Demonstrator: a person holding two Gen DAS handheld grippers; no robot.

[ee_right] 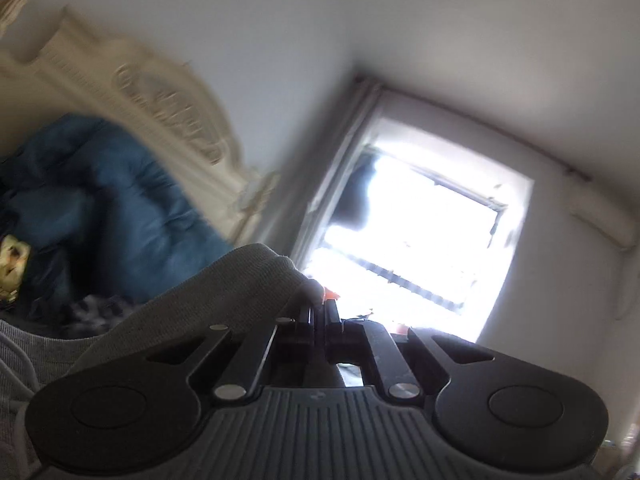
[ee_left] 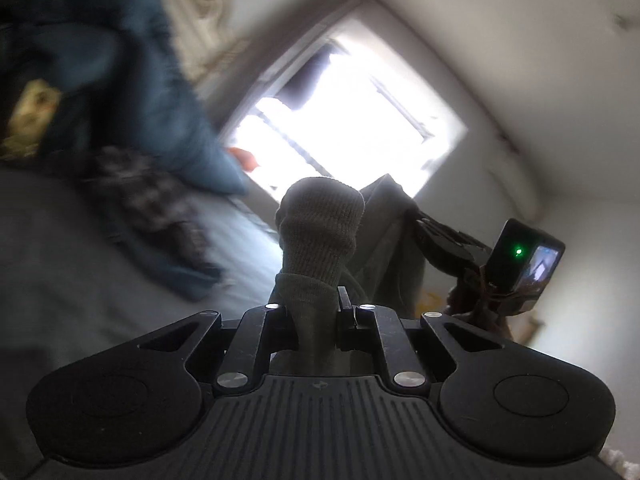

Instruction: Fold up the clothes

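A grey-green knit garment (ee_left: 320, 224) hangs in the air; its ribbed cuff stands up between the fingers of my left gripper (ee_left: 316, 308), which is shut on it. Further right in the left wrist view, the right gripper (ee_left: 440, 236) grips another part of the same garment, with its camera body behind it. In the right wrist view my right gripper (ee_right: 318, 304) is shut on a ribbed grey edge of the garment (ee_right: 224, 292), which drapes off to the left over the left finger. Both views are tilted and blurred.
A bed with a grey sheet (ee_left: 60, 248) lies at the left, with a blue duvet (ee_right: 132, 200), a checked cloth (ee_left: 148, 192) and a cream carved headboard (ee_right: 160, 96). A bright window (ee_right: 420, 240) fills the middle; white walls surround it.
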